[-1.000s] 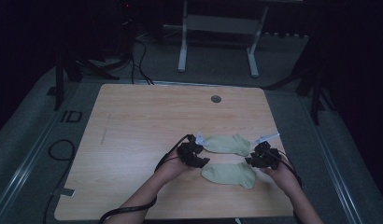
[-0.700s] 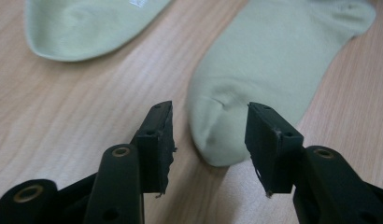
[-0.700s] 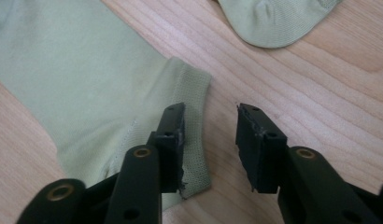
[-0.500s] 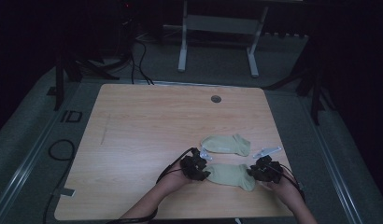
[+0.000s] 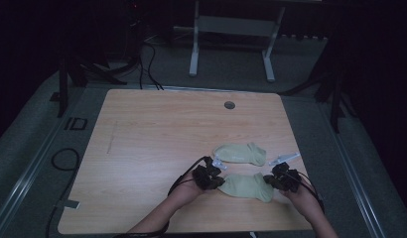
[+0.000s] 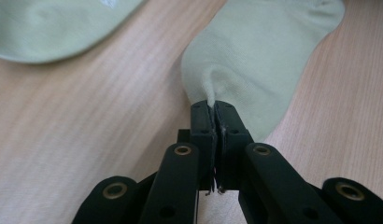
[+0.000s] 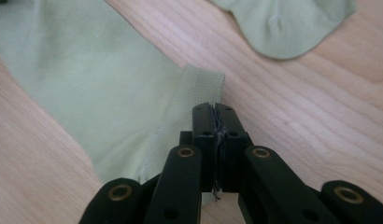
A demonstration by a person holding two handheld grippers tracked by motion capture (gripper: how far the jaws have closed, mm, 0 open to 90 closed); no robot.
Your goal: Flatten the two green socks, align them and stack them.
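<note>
Both grippers, left [image 5: 215, 179] and right [image 5: 271, 180], were clamped on the near sock's [image 5: 245, 186] ends; the far sock [image 5: 239, 153] lay flat, apparently unpaired yet.

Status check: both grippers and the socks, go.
Left gripper shut on near sock, toe end. Right gripper shut on its cuff. Far sock flat on table, apart. Nothing in the way.
</note>
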